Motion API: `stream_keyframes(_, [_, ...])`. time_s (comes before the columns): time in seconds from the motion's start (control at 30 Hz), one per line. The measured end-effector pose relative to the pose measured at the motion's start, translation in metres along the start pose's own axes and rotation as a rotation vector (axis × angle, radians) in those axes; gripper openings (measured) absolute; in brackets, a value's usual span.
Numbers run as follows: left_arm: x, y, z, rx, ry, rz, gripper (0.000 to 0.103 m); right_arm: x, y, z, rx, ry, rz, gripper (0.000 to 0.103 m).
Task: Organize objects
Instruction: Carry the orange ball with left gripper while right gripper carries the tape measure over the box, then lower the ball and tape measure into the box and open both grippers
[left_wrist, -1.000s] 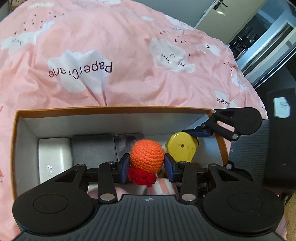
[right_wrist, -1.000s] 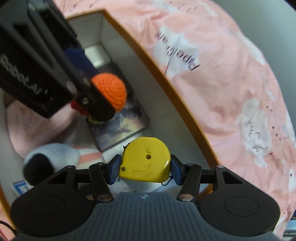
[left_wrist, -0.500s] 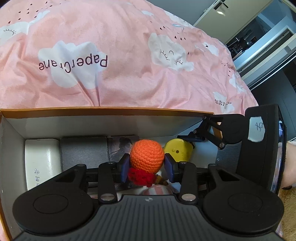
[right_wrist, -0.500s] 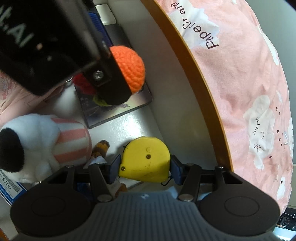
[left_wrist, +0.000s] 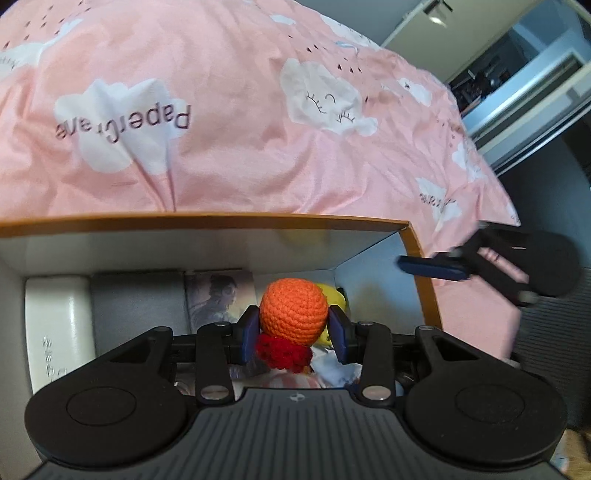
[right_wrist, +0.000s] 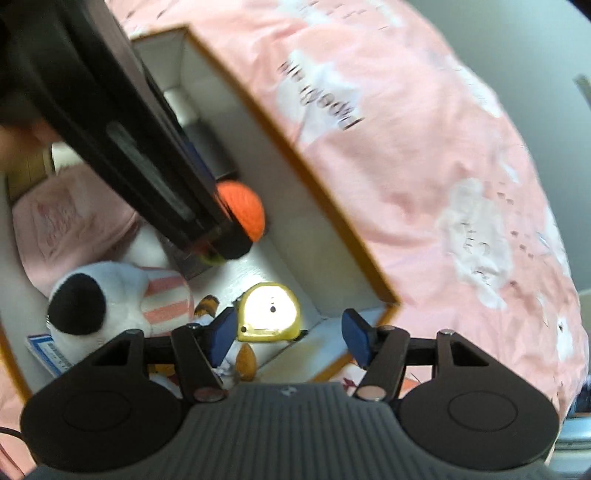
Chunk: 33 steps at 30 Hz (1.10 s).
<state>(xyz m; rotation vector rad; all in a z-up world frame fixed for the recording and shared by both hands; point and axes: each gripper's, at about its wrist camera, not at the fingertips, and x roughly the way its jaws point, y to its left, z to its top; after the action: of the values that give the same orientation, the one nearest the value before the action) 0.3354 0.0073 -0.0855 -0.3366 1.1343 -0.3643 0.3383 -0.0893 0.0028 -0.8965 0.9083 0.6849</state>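
My left gripper (left_wrist: 293, 328) is shut on an orange crochet toy (left_wrist: 293, 313) with a red frill and holds it inside the orange-rimmed box (left_wrist: 221, 218). The toy also shows in the right wrist view (right_wrist: 243, 210). My right gripper (right_wrist: 290, 334) is open and empty, raised above the box's near corner. The yellow tape measure (right_wrist: 269, 312) lies on the box floor below it; in the left wrist view it (left_wrist: 334, 295) peeks out behind the crochet toy. The right gripper also shows in the left wrist view (left_wrist: 436, 267), outside the box's right wall.
The box also holds a white case (left_wrist: 55, 317), a grey case (left_wrist: 136, 295), a picture card (left_wrist: 219, 295), a striped black-and-white plush (right_wrist: 110, 306), a pink pouch (right_wrist: 62, 229) and a blue-labelled card (right_wrist: 48, 350). Pink cloud-print bedding (left_wrist: 258, 110) surrounds the box.
My right gripper has opened, let the yellow tape measure go onto the box floor and pulled back up and right. My left gripper still holds the crochet toy in the box.
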Motion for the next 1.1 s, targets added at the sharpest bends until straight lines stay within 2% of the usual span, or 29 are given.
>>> stream_keyframes(0.13, [0.02,-0.011,0.006,0.034,0.031,0.045,0.045,-0.016,0.003,-0.008,0.022,-0.055,-0.009,0.065])
stream_keyframes(0.37, [0.038,-0.018,0.012,0.069,0.043,0.106,0.045,-0.013,0.0,-0.011,0.036,-0.081,-0.007,0.065])
stream_keyframes(0.57, [0.031,-0.016,0.012,0.064,0.031,0.13,0.046,-0.01,0.001,-0.019,0.082,-0.107,0.017,0.067])
stream_keyframes(0.63, [0.02,-0.018,0.009,0.074,0.011,0.136,0.046,-0.015,0.0,-0.019,0.107,-0.115,0.032,0.071])
stream_keyframes(0.8, [-0.029,-0.035,-0.009,0.139,-0.11,0.227,0.046,-0.045,0.001,-0.023,0.186,-0.129,0.072,0.074])
stream_keyframes(0.87, [-0.056,-0.042,-0.021,0.162,-0.177,0.264,0.046,-0.061,-0.001,-0.026,0.23,-0.148,0.089,0.079])
stream_keyframes(0.9, [-0.069,-0.046,-0.025,0.173,-0.211,0.282,0.046,-0.071,-0.001,-0.028,0.259,-0.163,0.099,0.084])
stream_keyframes(0.97, [-0.097,-0.055,-0.037,0.204,-0.284,0.317,0.046,-0.095,0.003,-0.031,0.316,-0.196,0.108,0.086])
stream_keyframes(1.0, [-0.111,-0.059,-0.043,0.22,-0.325,0.336,0.046,-0.092,0.0,-0.031,0.339,-0.212,0.111,0.087])
stream_keyframes(1.1, [-0.148,-0.073,-0.062,0.266,-0.432,0.404,0.048,-0.127,0.009,-0.044,0.441,-0.295,0.102,0.093])
